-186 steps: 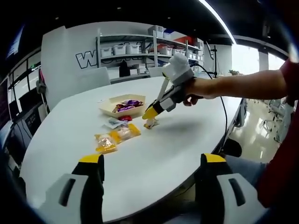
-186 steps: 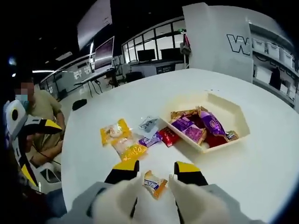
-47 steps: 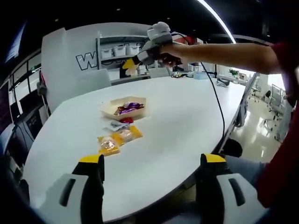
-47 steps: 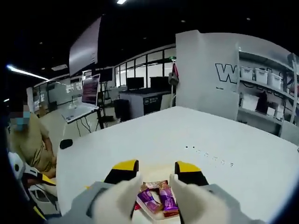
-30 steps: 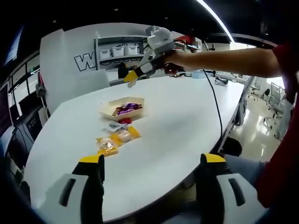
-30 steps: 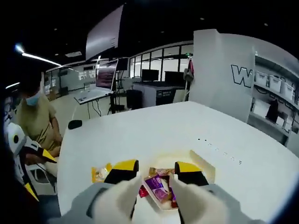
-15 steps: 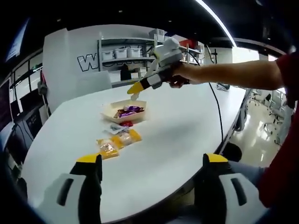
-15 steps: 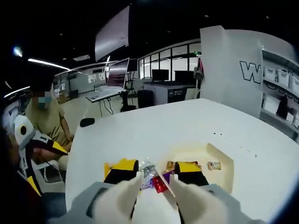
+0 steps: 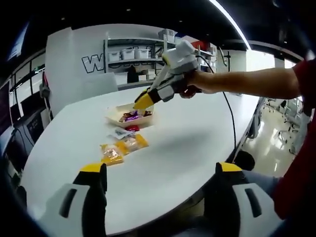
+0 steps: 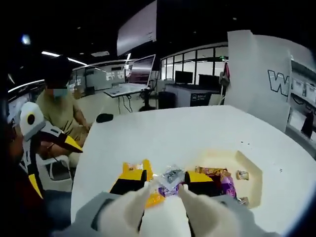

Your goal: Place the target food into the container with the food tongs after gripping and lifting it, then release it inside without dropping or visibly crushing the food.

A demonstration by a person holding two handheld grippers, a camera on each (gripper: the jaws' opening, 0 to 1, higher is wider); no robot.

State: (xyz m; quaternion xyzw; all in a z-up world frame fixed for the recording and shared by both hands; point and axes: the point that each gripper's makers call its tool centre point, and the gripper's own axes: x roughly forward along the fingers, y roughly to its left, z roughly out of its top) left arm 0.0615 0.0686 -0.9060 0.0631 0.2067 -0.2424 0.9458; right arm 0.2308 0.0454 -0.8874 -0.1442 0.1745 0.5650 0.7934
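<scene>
Right gripper point(image 9: 142, 101) lowered beside tray point(image 9: 116, 116), snack point(image 10: 241, 175) released inside

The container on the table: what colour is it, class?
The container is pale cream or beige, shown best in the right gripper view.

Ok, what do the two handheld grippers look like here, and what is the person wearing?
Both grippers are light grey with black jaws capped in yellow. The right gripper has a rounded pale housing and a thin black cable trailing off. The left gripper shows slotted grey jaw bases. The person wears a red short sleeve.
</scene>
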